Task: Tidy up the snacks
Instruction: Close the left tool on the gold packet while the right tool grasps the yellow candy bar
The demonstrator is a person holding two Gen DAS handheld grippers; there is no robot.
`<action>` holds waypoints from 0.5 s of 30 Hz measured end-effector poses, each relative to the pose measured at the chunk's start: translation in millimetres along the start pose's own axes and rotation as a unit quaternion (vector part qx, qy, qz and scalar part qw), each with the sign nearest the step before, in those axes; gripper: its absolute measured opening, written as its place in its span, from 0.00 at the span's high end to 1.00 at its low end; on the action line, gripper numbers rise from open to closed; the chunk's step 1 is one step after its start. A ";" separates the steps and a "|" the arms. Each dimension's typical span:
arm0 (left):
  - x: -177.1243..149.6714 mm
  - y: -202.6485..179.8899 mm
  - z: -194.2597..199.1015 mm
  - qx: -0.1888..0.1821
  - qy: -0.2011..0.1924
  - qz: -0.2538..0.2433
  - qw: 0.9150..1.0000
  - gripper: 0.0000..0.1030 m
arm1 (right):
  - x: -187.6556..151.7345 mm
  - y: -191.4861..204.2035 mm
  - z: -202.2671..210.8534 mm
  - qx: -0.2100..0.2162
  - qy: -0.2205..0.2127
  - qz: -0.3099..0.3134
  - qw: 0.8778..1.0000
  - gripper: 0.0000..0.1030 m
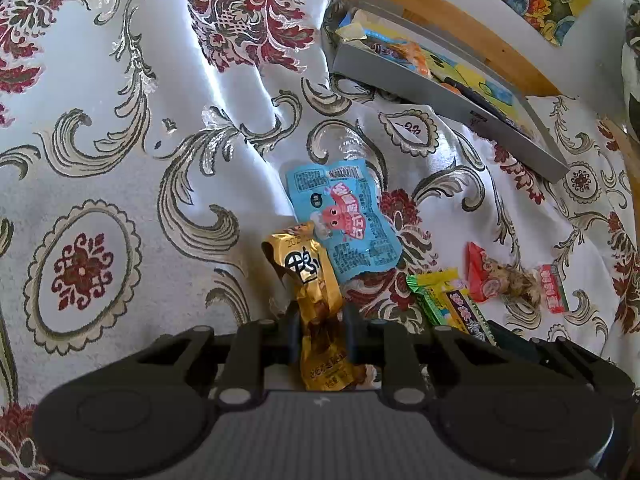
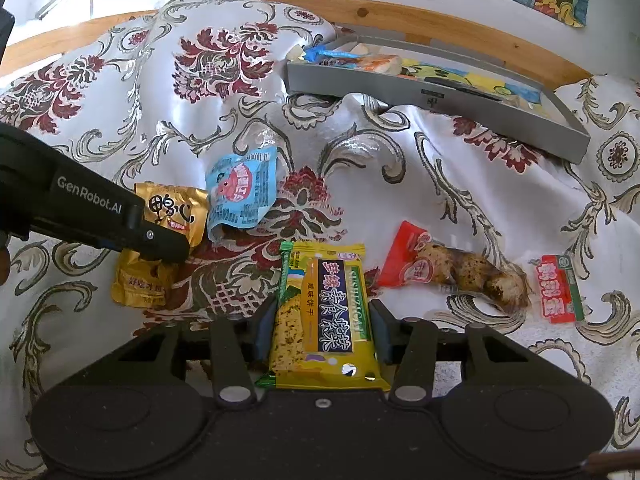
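Observation:
My left gripper [image 1: 322, 328] is shut on a crumpled gold snack packet [image 1: 316, 300], which stands up between the fingers. A blue packet [image 1: 344, 220] lies just beyond it on the cloth. In the right wrist view, my right gripper [image 2: 324, 328] is shut on a yellow and green biscuit packet [image 2: 324, 312], one finger against each long edge. The left gripper [image 2: 160, 240] reaches in from the left over the gold packet [image 2: 172, 212], next to the blue packet [image 2: 240, 188]. A grey tray [image 2: 360, 90] holding several snacks sits at the back.
A red packet with a chicken foot [image 2: 452, 268] and a small red packet [image 2: 560, 288] lie to the right on the floral cloth [image 2: 120, 120]. The cloth is wrinkled. A wooden rail [image 2: 440, 16] and a wall run behind the tray.

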State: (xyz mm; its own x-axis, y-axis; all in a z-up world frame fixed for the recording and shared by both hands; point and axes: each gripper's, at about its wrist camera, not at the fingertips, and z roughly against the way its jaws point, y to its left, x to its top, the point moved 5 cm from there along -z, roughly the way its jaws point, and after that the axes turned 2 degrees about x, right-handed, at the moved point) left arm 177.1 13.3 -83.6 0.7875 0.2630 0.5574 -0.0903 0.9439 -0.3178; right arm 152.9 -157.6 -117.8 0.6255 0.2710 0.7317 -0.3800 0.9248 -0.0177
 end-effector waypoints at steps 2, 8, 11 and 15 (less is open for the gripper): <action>-0.1 1.2 -1.4 -0.002 0.001 0.002 1.000 0.78 | 0.7 -0.3 -1.6 0.001 0.004 -0.001 1.000 0.49; 0.1 5.2 -6.5 -0.015 0.005 0.010 1.000 0.78 | 1.3 1.1 -2.8 0.001 0.007 0.000 1.000 0.51; -0.4 2.3 -3.6 -0.015 0.000 0.002 1.000 0.80 | 0.6 2.2 0.5 0.000 -0.001 0.007 1.000 0.52; -1.5 -1.3 1.4 -0.020 -0.005 -0.002 1.000 0.82 | -1.3 0.7 5.5 0.003 -0.006 0.002 1.000 0.52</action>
State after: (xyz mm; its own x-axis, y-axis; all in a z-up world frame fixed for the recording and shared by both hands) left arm 175.2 11.9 -82.9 0.7820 0.2620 0.5655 -0.0630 0.9359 -0.3465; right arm 148.1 -158.7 -115.1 0.6155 0.2703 0.7404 -0.3864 0.9222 -0.0155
